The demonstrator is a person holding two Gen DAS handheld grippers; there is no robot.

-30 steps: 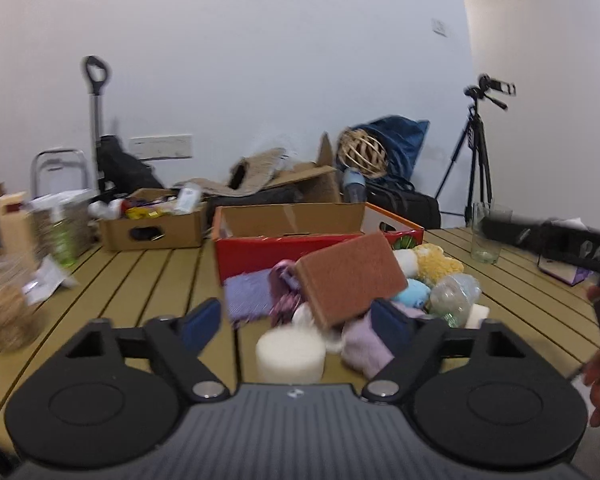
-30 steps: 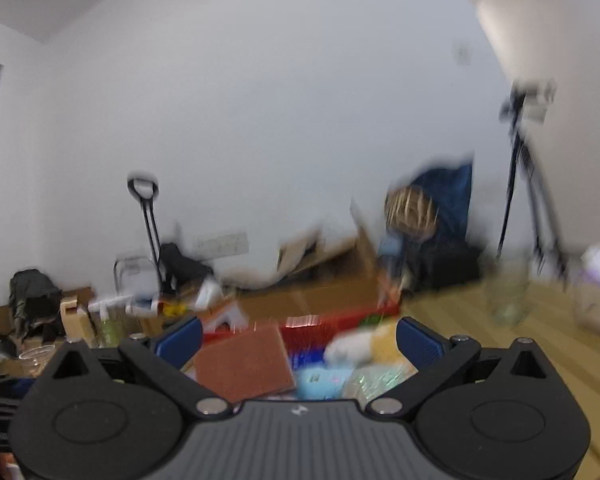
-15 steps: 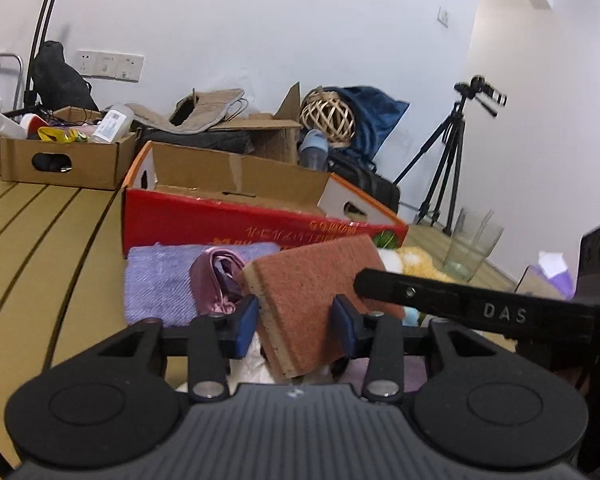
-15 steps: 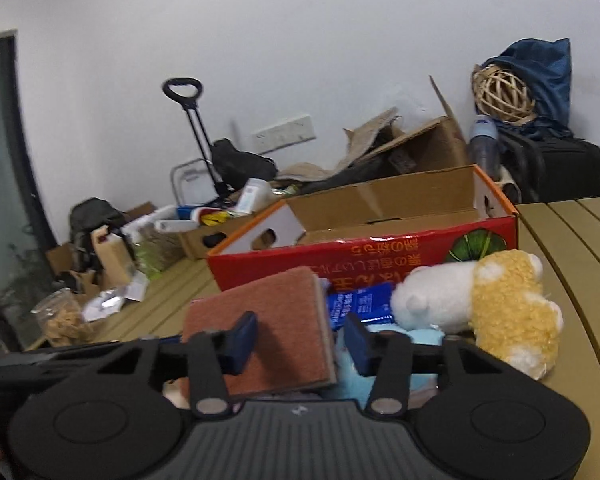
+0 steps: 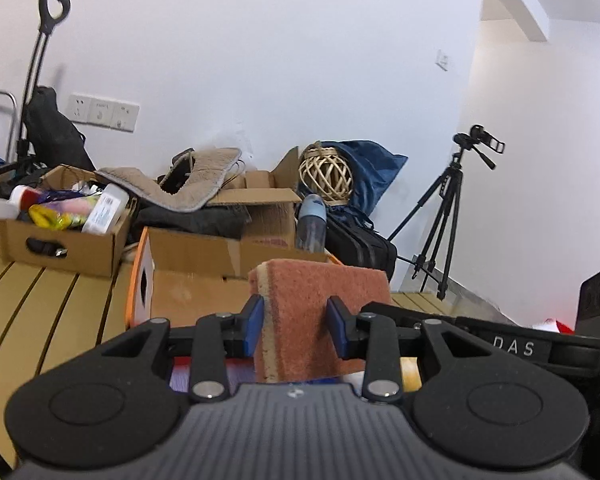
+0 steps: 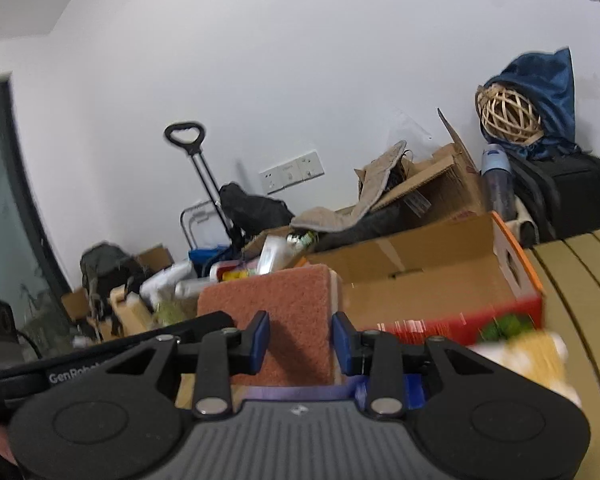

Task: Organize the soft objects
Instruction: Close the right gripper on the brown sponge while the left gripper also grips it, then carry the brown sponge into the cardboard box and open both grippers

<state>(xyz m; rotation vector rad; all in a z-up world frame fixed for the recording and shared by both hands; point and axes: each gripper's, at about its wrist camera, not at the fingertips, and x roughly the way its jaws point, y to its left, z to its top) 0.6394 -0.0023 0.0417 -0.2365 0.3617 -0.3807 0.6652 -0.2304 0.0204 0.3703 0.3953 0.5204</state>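
Note:
Both grippers hold one rust-red scouring sponge with a pale foam layer. In the left wrist view my left gripper (image 5: 296, 326) is shut on the sponge (image 5: 320, 292), lifted above the table. In the right wrist view my right gripper (image 6: 300, 338) is shut on the same sponge (image 6: 284, 304). The open red-and-orange cardboard box (image 5: 188, 280) stands just behind it and also shows in the right wrist view (image 6: 440, 280). A yellow and white plush toy (image 6: 528, 356) lies blurred in front of the box. Purple cloth (image 6: 296, 392) shows under the right gripper.
A brown box of bottles and packets (image 5: 60, 224) sits at the back left of the slatted wooden table (image 5: 40, 320). Behind are an open carton with a grey mat (image 5: 204, 184), a wicker ball (image 5: 328, 172), a blue bag, a water bottle (image 5: 310, 220) and a camera tripod (image 5: 452, 216).
Both grippers closed on the sponge from either side. The sponge rose off the pile of soft things and now stands level with the box's top.

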